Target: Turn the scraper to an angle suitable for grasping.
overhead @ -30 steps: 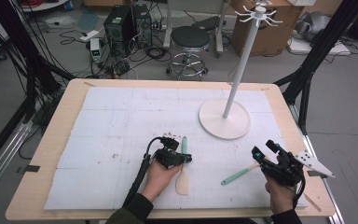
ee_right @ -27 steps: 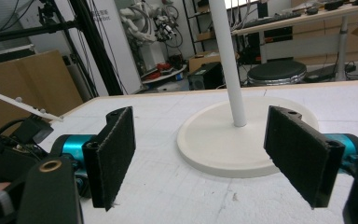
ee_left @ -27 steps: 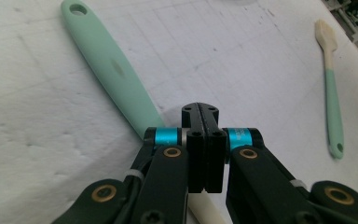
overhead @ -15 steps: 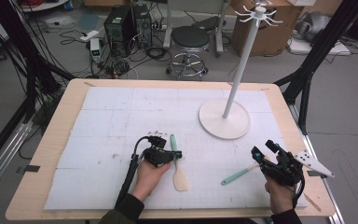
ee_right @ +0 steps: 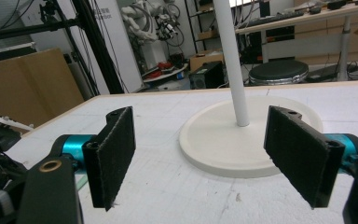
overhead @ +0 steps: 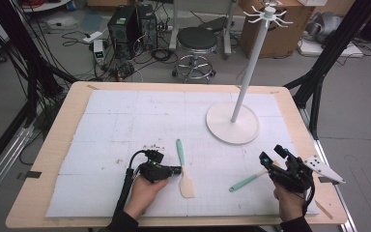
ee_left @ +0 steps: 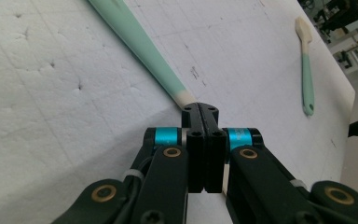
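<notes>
A spatula (overhead: 184, 166) with a mint handle and a beige blade lies on the white mat, handle pointing away from me. My left gripper (overhead: 178, 170) lies level beside it, jaws shut on nothing. In the left gripper view its tips (ee_left: 200, 110) sit right at the spatula's neck (ee_left: 142, 44), where green turns to beige. A second mint spatula (overhead: 244, 182) lies to the right, and it appears again (ee_left: 307, 70) in the left gripper view. My right gripper (overhead: 272, 154) hovers over that spatula's far end. Its jaws stand wide open (ee_right: 207, 156) and empty, facing the white rack stand (ee_right: 233, 60).
The stand's round base (overhead: 232, 129) sits at the mat's right back, its pole topped with hooks (overhead: 267, 13). The mat (overhead: 140, 116) covers most of the wooden table (overhead: 53, 159). On the floor beyond are a stool (overhead: 196, 41), a computer tower (overhead: 123, 26) and cables.
My left hand has slid to the left and a little toward me with its jaws shut. The near spatula's handle end has swung slightly left. The right hand has kept still.
</notes>
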`<action>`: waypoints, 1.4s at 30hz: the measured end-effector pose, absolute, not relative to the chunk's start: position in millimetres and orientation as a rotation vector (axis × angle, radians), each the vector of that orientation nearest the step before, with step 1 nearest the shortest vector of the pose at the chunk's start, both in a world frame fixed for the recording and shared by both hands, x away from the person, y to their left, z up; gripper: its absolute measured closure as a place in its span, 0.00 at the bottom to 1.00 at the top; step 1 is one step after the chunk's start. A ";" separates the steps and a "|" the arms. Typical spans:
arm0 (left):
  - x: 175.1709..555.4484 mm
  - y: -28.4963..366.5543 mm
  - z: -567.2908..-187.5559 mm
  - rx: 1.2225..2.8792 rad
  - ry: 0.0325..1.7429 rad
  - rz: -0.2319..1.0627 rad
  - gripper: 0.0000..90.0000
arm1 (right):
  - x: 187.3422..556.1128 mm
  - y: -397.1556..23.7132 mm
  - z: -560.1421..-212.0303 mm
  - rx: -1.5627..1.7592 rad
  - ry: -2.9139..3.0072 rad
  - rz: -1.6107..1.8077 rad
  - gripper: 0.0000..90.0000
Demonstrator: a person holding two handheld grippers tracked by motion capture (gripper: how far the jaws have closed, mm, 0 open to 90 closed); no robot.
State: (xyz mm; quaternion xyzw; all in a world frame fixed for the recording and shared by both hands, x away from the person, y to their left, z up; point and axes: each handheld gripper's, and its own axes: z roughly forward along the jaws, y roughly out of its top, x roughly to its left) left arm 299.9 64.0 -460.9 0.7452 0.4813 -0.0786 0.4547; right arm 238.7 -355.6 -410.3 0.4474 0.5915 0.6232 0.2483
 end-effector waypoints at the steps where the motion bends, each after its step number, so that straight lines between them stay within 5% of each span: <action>1: 300.5 64.2 -461.3 1.835 1.189 -0.201 1.00 | 238.5 -355.5 -410.1 1.220 1.609 1.699 0.27; 24: 299.8 20.8 -459.1 1.905 1.135 -0.145 1.00 | 238.5 -354.2 -408.9 1.228 1.604 1.706 0.27; 42: 279.8 38.2 -460.3 1.905 1.126 -0.226 1.00 | 237.7 -357.3 -407.9 1.219 1.595 1.715 0.27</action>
